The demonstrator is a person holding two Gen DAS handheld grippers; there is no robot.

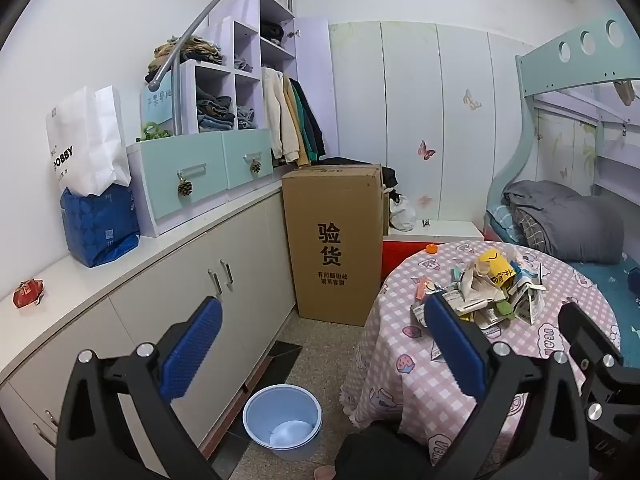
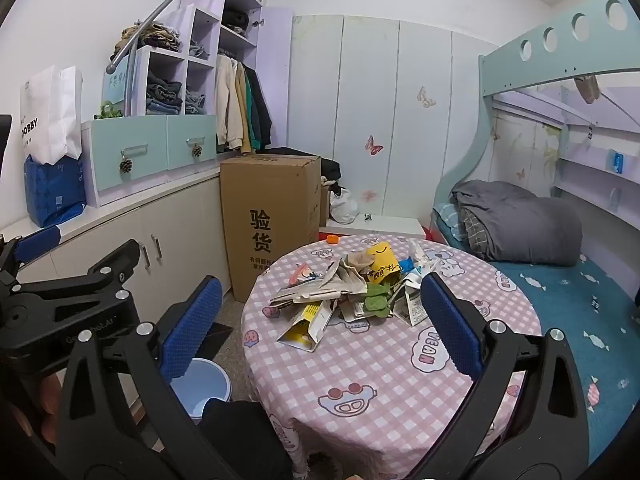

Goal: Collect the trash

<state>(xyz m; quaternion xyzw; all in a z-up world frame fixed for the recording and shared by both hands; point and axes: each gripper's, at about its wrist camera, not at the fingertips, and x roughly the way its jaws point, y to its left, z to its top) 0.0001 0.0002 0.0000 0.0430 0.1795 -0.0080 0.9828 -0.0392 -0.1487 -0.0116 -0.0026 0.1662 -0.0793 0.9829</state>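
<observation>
Crumpled paper and flattened carton trash [image 2: 352, 292] lies heaped mid-frame on the round pink-checked cloth worktop [image 2: 384, 376], beyond the right gripper [image 2: 320, 320], jaws spread and empty. Lower left, the left gripper [image 1: 320, 344], likewise released, hovers above a pale blue plastic bin [image 1: 283, 420] on the floor.

Both wrist views face the table [image 1: 460, 360] from nearby, sharing the trash pile [image 2: 352, 288].

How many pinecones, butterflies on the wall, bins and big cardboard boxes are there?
Pinecones: 2
Wall butterflies clearly seen: 2
Blue bins: 1
Big cardboard boxes: 1
Total: 6
</observation>
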